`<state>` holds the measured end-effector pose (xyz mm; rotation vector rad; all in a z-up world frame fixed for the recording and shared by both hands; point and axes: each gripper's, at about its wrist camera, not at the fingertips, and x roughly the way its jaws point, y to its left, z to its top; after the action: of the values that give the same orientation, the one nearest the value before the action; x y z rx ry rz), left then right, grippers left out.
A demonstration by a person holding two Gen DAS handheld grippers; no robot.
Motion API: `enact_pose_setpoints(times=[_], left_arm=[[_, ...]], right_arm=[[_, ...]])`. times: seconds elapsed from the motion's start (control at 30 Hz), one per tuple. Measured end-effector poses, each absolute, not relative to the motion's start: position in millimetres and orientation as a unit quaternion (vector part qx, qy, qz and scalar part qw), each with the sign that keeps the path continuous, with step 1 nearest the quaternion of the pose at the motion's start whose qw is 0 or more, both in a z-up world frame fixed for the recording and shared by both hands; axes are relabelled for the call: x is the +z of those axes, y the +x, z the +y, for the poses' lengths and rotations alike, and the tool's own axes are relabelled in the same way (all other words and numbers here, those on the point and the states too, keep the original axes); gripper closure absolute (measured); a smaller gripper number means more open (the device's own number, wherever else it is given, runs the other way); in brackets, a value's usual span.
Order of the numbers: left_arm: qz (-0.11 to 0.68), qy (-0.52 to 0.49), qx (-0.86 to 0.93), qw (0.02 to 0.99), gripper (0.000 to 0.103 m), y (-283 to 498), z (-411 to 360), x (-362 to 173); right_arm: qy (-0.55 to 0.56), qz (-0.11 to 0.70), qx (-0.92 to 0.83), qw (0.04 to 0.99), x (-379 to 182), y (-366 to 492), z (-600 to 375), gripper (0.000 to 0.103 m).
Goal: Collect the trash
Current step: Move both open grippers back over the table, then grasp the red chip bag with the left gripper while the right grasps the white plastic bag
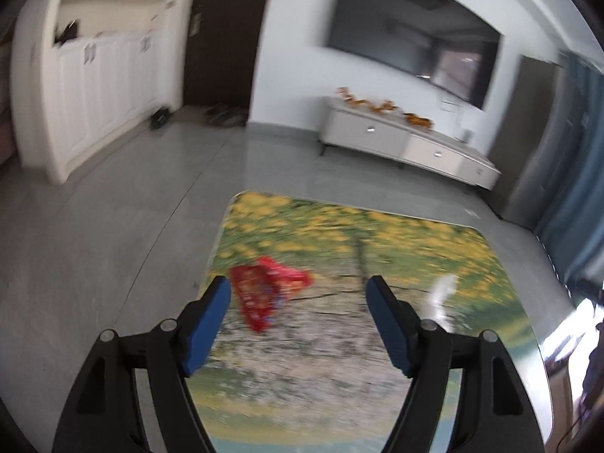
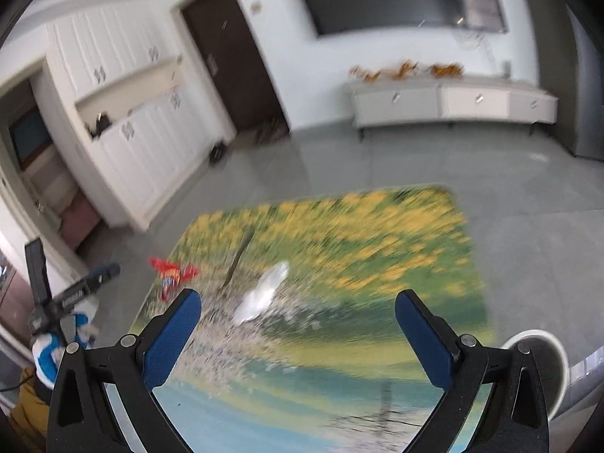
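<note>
A crumpled red snack wrapper (image 1: 264, 294) lies near the left edge of a table with a flower-landscape top (image 1: 339, 377). My left gripper (image 1: 299, 287) hovers over it, open, and the wrapper shows just inside the left finger with no pad pressing on it. To the right lies a white crumpled piece (image 1: 441, 294). In the right wrist view that white piece (image 2: 264, 294) lies ahead, left of centre between the fingers of my right gripper (image 2: 299, 298), which is open and empty. The red wrapper (image 2: 171, 273) sits further left at the table's edge (image 2: 472, 264).
A round white bin (image 2: 540, 362) stands on the floor by the table's right corner. A gloved hand (image 2: 47, 355) shows at the far left. White cabinets (image 1: 94, 87), a dark door (image 1: 222, 37) and a low TV console (image 1: 407, 143) line the grey tiled floor.
</note>
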<state>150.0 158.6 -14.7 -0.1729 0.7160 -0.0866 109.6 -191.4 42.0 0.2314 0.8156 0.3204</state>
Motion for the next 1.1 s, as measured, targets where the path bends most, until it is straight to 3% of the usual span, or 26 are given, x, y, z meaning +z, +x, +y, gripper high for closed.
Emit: enact_pose_setpoints(times=[0.33,0.57,0.63,0.73,0.83,1.1], left_arm=[[0.401,-0.073,-0.041,0.912,0.030,205.6,155.9,-66.4],[0.420,-0.073,-0.039,0.904,0.034,229.2,153.9,-88.5],[0.428,-0.078,-0.043,0.899,0.057,233.0,153.8,-94.1],[0.440,-0.085,-0.054,0.892,0.077,233.7,152.9,-101.5],[0.435,-0.086,-0.067,0.894,0.084,225.3,148.3,-98.4],[0.387,-0.084,-0.107,0.912,0.087,183.5,121.1,-47.9]], right_arm=[[0.102,0.491,0.178,0.847,-39.8,172.0,-118.4,0.000],[0.083,0.522,0.163,0.833,-70.8,193.0,-95.7,0.026],[0.079,0.526,0.163,0.831,-78.9,196.8,-91.3,0.041],[0.070,0.528,0.174,0.828,-83.8,195.5,-85.5,0.065],[0.055,0.518,0.183,0.834,-79.2,188.2,-83.4,0.069],[0.055,0.464,0.224,0.855,-30.3,147.8,-101.8,0.070]])
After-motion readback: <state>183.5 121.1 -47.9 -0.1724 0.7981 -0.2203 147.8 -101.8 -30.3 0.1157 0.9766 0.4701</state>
